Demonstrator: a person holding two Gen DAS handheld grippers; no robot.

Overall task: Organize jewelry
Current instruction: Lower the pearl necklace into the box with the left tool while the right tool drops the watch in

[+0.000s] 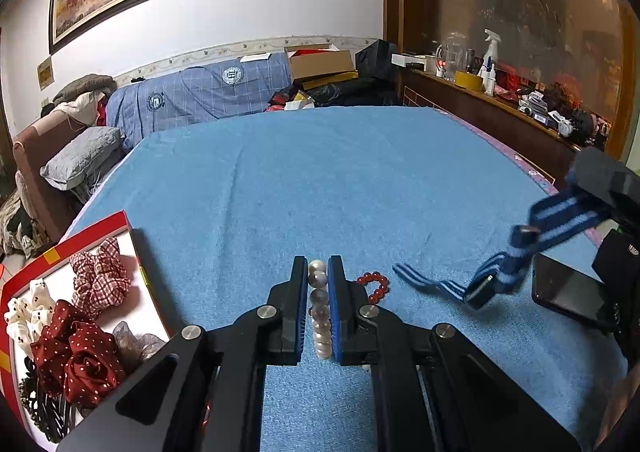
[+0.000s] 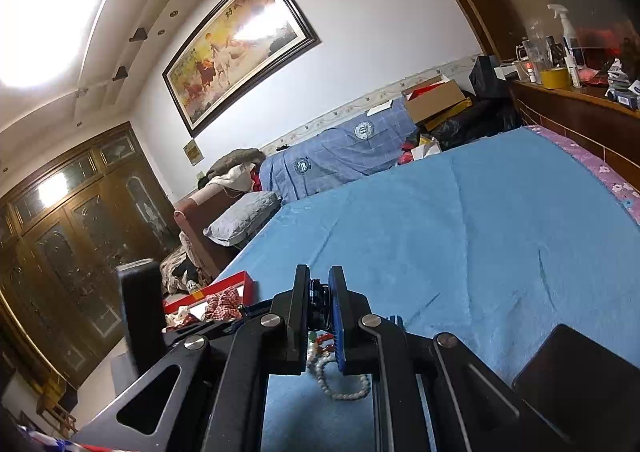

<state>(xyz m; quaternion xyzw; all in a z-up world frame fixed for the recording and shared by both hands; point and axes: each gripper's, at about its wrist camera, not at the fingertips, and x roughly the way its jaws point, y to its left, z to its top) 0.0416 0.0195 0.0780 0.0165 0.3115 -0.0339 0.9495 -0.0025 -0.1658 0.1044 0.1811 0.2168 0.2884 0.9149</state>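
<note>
My left gripper [image 1: 318, 272] pinches the pearl strand [image 1: 321, 316], my right gripper [image 2: 319, 284] pinches something dark, while the red bracelet [image 1: 374, 286] waits outside the tray [image 1: 96, 228].

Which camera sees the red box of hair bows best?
The left wrist view: the red box lies open and close, bows plain inside. The right wrist view catches only its far corner, small, behind the gripper.

The room is lit brightly by a ceiling light [image 2: 38, 8], blown out to white. Glare is cast across the framed painting [image 2: 240, 44]. Edges are bent by fisheye distortion, corners darkened.
</note>
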